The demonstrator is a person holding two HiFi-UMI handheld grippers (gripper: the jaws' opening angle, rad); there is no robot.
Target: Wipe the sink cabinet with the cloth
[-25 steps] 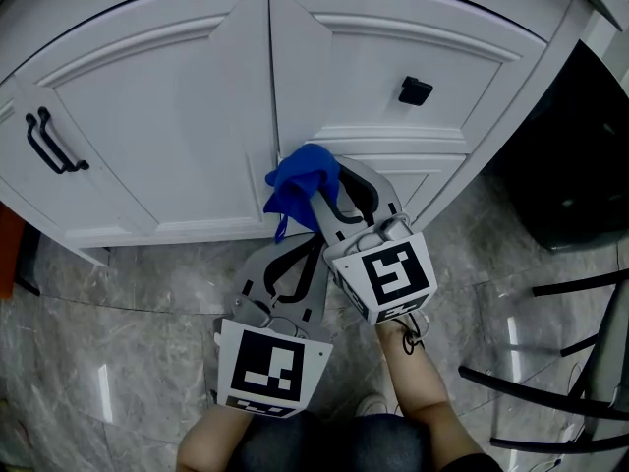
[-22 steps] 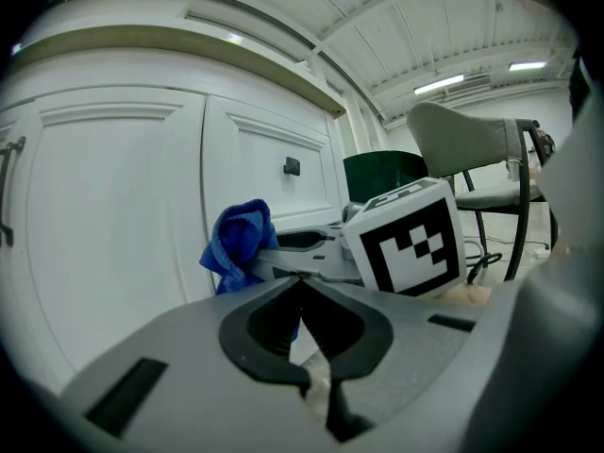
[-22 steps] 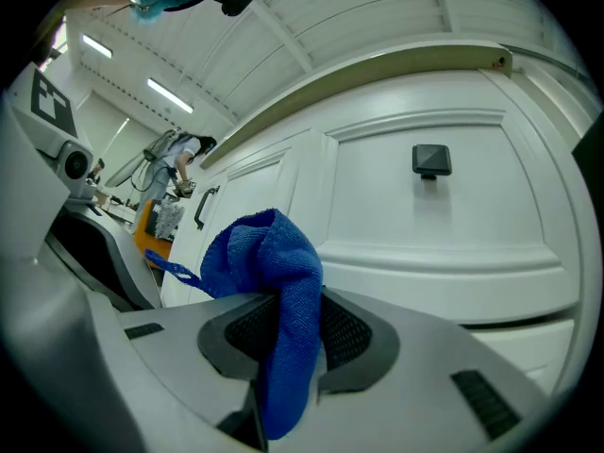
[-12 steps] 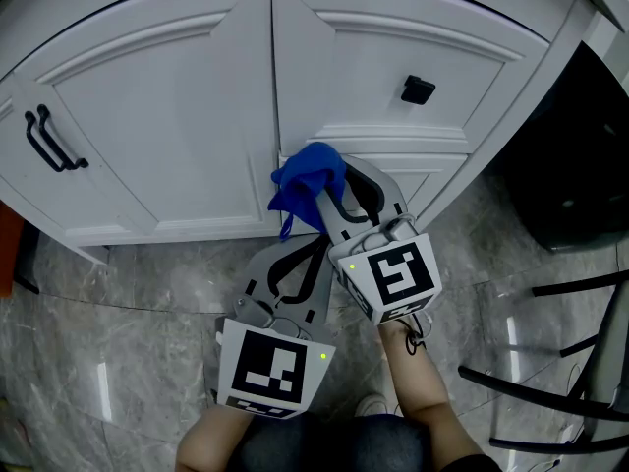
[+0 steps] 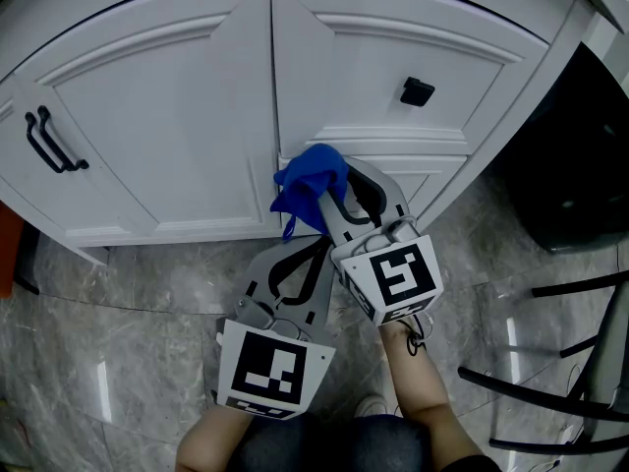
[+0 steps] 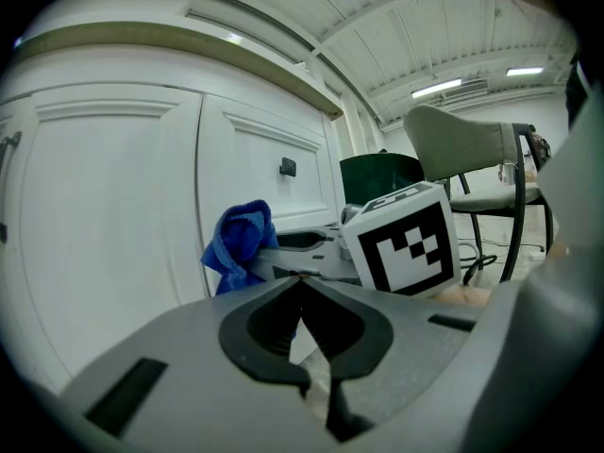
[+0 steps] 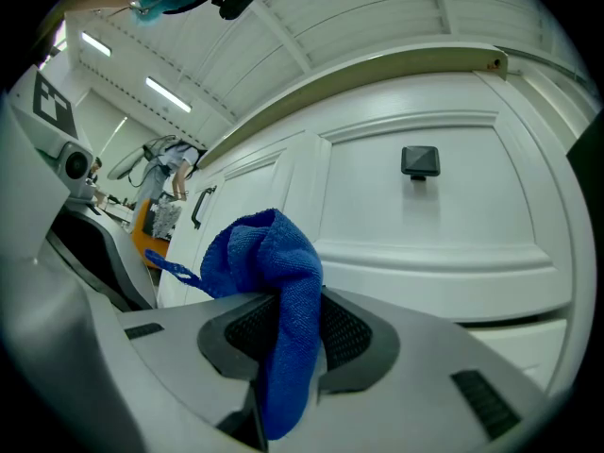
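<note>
My right gripper (image 7: 283, 333) clamped on crumpled blue microfibre cloth (image 5: 307, 177), held at low middle of white panelled sink cabinet (image 5: 167, 116). Left gripper (image 6: 302, 286) closed, empty. Wiping step, I judge; next, sweep cloth across door.

I count two grippers, the left gripper (image 5: 313, 249) and the right gripper (image 5: 339, 187), one cloth (image 5: 307, 180), one cabinet (image 5: 177, 116), one knob (image 5: 415, 90), one handle (image 5: 47, 146), one chair (image 6: 460, 142).

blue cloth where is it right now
The blue cloth is clamped in the right gripper, mid head view, by the lower front of the white cabinet near the door seam, below-left of the square black knob.
</note>
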